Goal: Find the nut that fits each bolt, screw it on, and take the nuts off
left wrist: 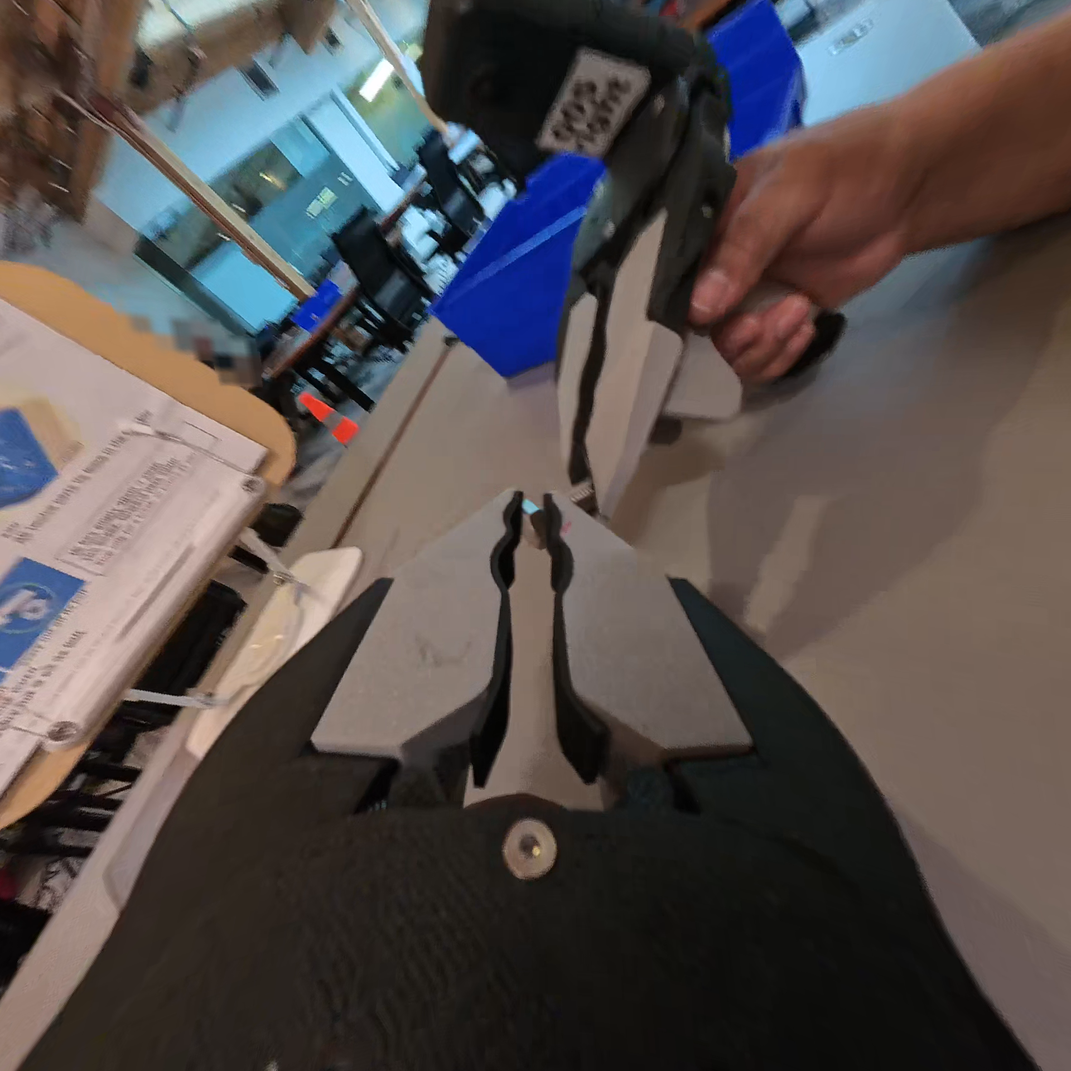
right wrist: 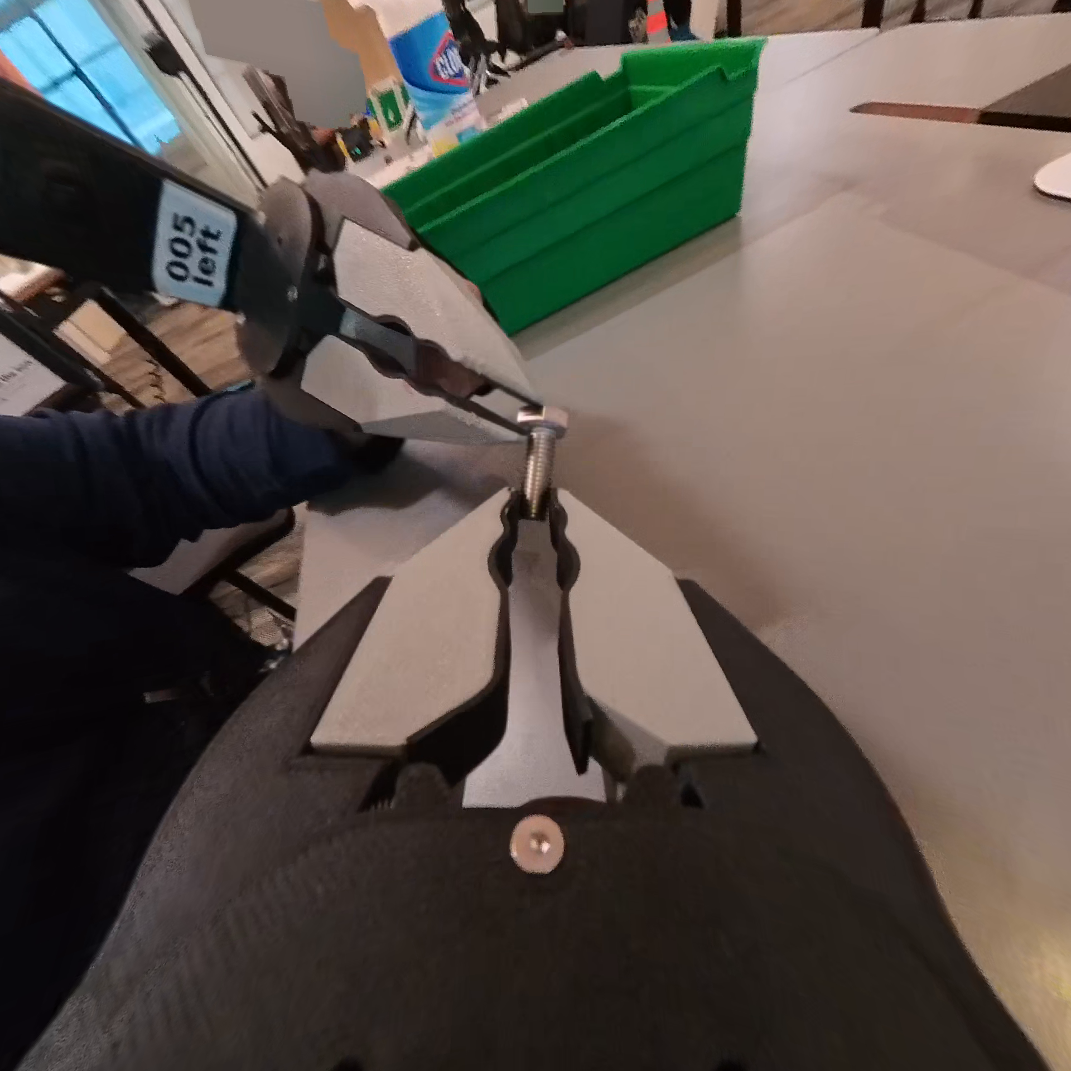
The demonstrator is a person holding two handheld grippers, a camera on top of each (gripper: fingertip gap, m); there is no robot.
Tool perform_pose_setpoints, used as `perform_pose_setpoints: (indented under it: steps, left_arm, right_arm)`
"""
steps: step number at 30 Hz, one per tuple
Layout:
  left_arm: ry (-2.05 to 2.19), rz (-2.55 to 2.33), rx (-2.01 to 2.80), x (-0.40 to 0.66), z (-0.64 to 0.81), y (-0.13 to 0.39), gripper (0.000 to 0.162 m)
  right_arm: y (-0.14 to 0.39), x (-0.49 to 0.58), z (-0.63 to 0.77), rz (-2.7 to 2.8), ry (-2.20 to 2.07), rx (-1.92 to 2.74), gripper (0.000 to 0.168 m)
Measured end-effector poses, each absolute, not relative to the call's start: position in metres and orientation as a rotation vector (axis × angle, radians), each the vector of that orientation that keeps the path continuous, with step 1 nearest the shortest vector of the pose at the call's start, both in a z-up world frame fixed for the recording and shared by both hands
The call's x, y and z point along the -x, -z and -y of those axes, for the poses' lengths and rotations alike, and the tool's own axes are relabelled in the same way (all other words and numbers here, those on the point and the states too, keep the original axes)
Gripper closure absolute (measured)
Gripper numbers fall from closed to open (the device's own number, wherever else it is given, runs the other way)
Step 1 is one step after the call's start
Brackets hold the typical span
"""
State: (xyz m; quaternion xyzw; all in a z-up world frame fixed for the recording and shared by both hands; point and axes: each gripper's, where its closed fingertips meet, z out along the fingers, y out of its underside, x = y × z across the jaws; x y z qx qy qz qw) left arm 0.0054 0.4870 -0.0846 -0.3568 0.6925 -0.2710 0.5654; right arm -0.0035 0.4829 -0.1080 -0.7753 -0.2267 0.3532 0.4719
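Observation:
My right gripper (right wrist: pixel 534 510) is shut on a silver threaded bolt (right wrist: pixel 538 466), which sticks out past the fingertips above the grey table. My left gripper (right wrist: pixel 536 416) comes in from the left in the right wrist view and is shut on a silver nut (right wrist: pixel 542 415) sitting at the bolt's far end. In the left wrist view my left gripper (left wrist: pixel 530 513) pinches the nut (left wrist: pixel 534 524) between its fingertips. The bolt's thread (left wrist: pixel 582 494) shows just past them, held by the right gripper (left wrist: pixel 591 498), which a bare hand (left wrist: pixel 811 232) grips.
A green bin (right wrist: pixel 585 174) stands on the grey table (right wrist: pixel 811 405) behind the bolt. A blue bin (left wrist: pixel 516 278) stands at the table's far edge in the left wrist view. A board with printed papers (left wrist: pixel 116 498) is at the left. A white round base (right wrist: pixel 1055 179) sits at the right. Both grippers' tips are roughly 40 cm from the white round base (right wrist: pixel 1055 179).

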Motion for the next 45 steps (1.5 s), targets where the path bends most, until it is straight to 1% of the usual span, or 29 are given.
perform_pose_setpoints:
  steps: [1, 5, 9, 12, 16, 19, 20, 24, 27, 32, 34, 40, 44, 45]
  left_arm:
    - [0.651, -1.685, 0.854, -0.003, -0.486, 0.095, 0.162]
    - [0.588, -1.789, 0.938, 0.004, -0.498, 0.125, 0.156]
    - [0.471, -1.899, 0.923, 0.006, -0.495, 0.151, 0.151]
    - [0.452, -1.915, 0.917, 0.002, -0.490, 0.157, 0.149]
    - [0.444, -1.919, 1.004, -0.004, -0.493, 0.166, 0.140]
    - [0.406, -1.921, 0.995, -0.007, -0.491, 0.168, 0.140]
    - [0.399, -1.933, 0.984, -0.007, -0.489, 0.170, 0.145]
    - [0.365, -1.907, 1.002, -0.010, -0.491, 0.168, 0.146]
    - [0.478, -1.838, 1.085, -0.014, -0.492, 0.158, 0.146]
    - [0.884, -1.730, 1.220, -0.016, -0.482, 0.135, 0.146]
    - [0.977, -1.706, 1.243, -0.015, -0.479, 0.130, 0.146]
    - [0.834, -1.750, 1.230, -0.017, -0.481, 0.142, 0.146]
    - [0.767, -1.741, 1.266, -0.018, -0.491, 0.149, 0.146]
    - [0.753, -1.733, 1.289, -0.018, -0.495, 0.150, 0.142]
  right_arm:
    - [0.115, -0.003, -0.487, 0.551, -0.793, 1.933, 0.162]
    - [0.144, -0.014, -0.486, 0.636, -0.611, 2.069, 0.162]
    - [0.151, -0.009, -0.483, 0.674, -0.632, 2.108, 0.162]
    - [0.152, -0.008, -0.482, 0.679, -0.638, 2.112, 0.162]
    - [0.155, -0.003, -0.479, 0.715, -0.651, 2.122, 0.162]
    - [0.158, -0.001, -0.478, 0.742, -0.615, 2.132, 0.162]
    - [0.158, 0.000, -0.478, 0.749, -0.605, 2.133, 0.162]
    - [0.152, -0.002, -0.482, 0.713, -0.601, 2.107, 0.162]
    - [0.137, -0.004, -0.486, 0.680, -0.595, 2.032, 0.161]
    - [0.105, 0.004, -0.491, 0.633, -0.627, 1.857, 0.161]
    - [0.097, 0.007, -0.493, 0.621, -0.616, 1.801, 0.162]
    - [0.108, 0.011, -0.494, 0.640, -0.641, 1.845, 0.161]
    - [0.119, -0.004, -0.501, 0.605, -0.552, 1.911, 0.162]
    - [0.125, -0.011, -0.505, 0.583, -0.512, 1.943, 0.162]
